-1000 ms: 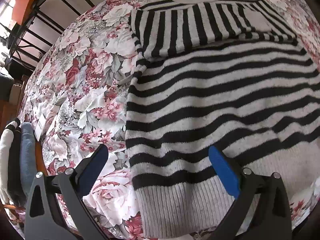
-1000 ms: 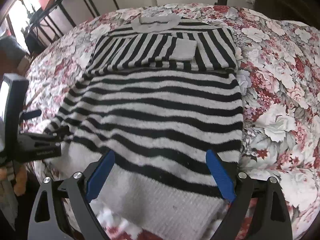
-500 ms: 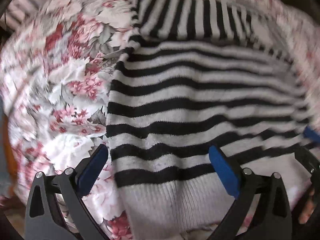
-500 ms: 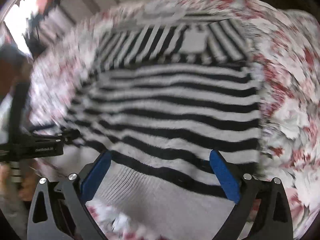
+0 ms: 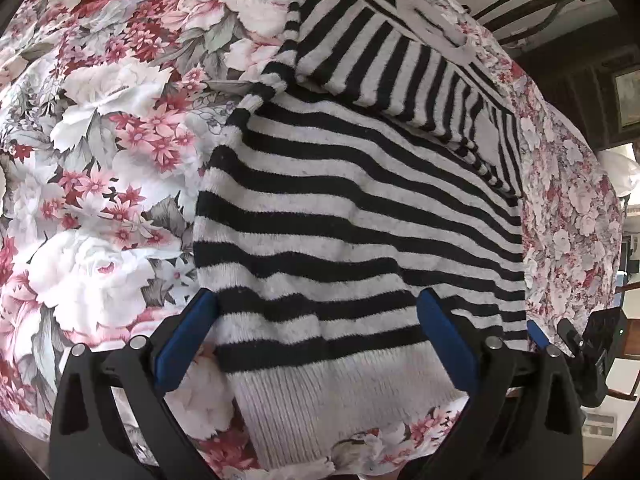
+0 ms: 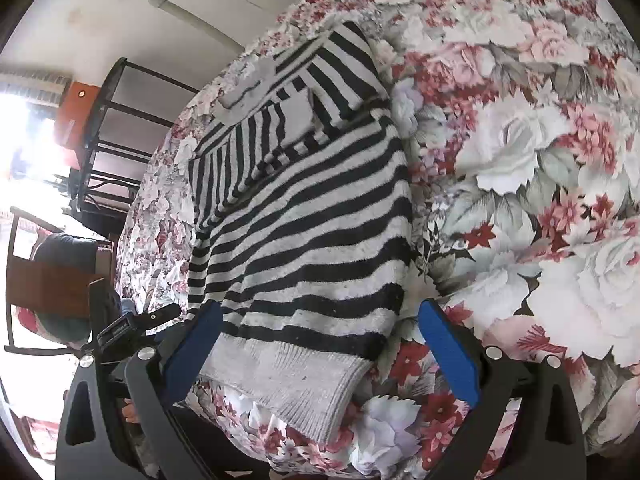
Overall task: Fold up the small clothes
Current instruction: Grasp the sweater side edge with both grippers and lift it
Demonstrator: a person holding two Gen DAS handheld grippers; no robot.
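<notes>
The black-and-white striped sweater [image 5: 360,208] lies flat on the floral bedspread [image 5: 100,140], its long axis running from the grey ribbed hem nearest me away to the grey collar at the far end, with both striped sleeves folded across the chest. My left gripper [image 5: 316,344] has its blue fingers [image 5: 188,340] spread wide over the hem's left corner, gripping nothing. My right gripper [image 6: 320,348] has just been opening, and its fingers [image 6: 448,352] stand fully apart astride the hem's right corner, without pinching it.
</notes>
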